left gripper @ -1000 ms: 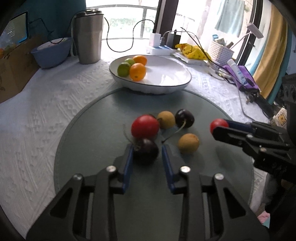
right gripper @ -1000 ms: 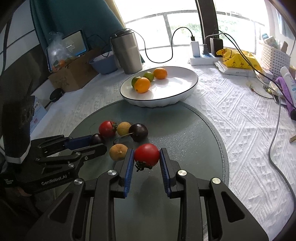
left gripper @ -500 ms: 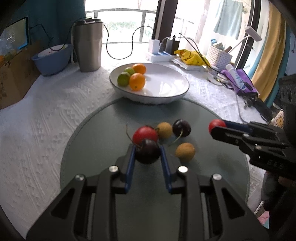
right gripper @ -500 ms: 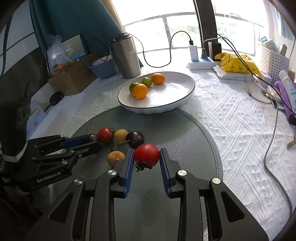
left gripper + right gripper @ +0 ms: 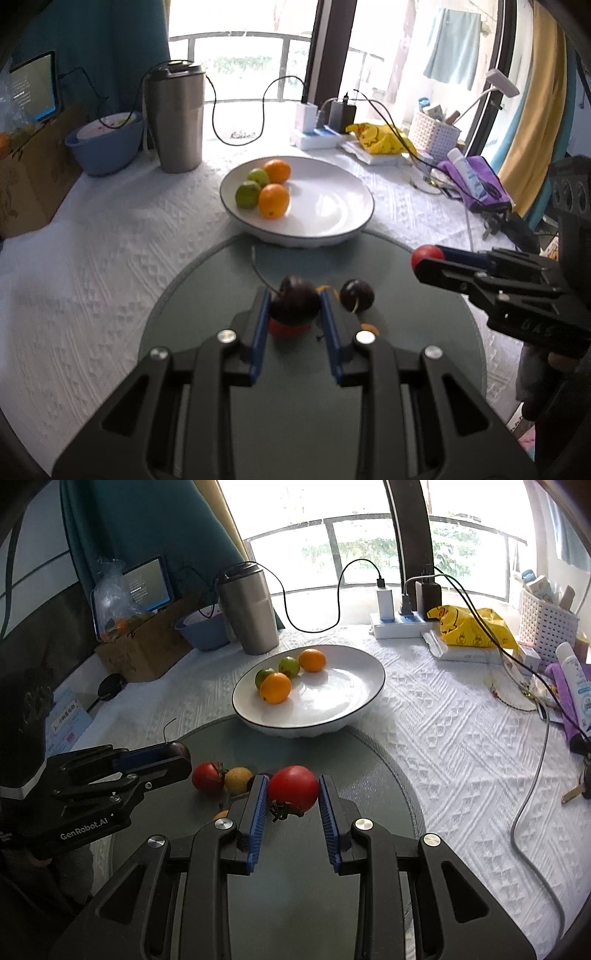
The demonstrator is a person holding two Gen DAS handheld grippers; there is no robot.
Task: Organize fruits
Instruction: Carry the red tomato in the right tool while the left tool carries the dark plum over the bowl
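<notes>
My left gripper (image 5: 294, 306) is shut on a dark cherry (image 5: 294, 303) with a long stem and holds it above the grey round mat (image 5: 207, 295). My right gripper (image 5: 289, 788) is shut on a red tomato (image 5: 293, 787) above the same mat (image 5: 369, 760). On the mat lie another red tomato (image 5: 207, 777), a small yellow fruit (image 5: 238, 780) and a second dark cherry (image 5: 356, 295). Beyond the mat a white plate (image 5: 332, 206) holds two oranges (image 5: 273, 200) and two green fruits (image 5: 247, 195).
A steel tumbler (image 5: 176, 118) and a blue bowl (image 5: 105, 147) stand at the back left. A power strip with cables (image 5: 314, 134), a yellow bag (image 5: 380, 138), a white basket (image 5: 436, 136) and a purple cloth (image 5: 476, 184) crowd the back right. A grey cable (image 5: 532, 794) crosses the white tablecloth.
My left gripper has lifted the dark cherry off the mat, above the loose fruit. My right gripper has risen a little with the red tomato. Both views look closer to the plate.
</notes>
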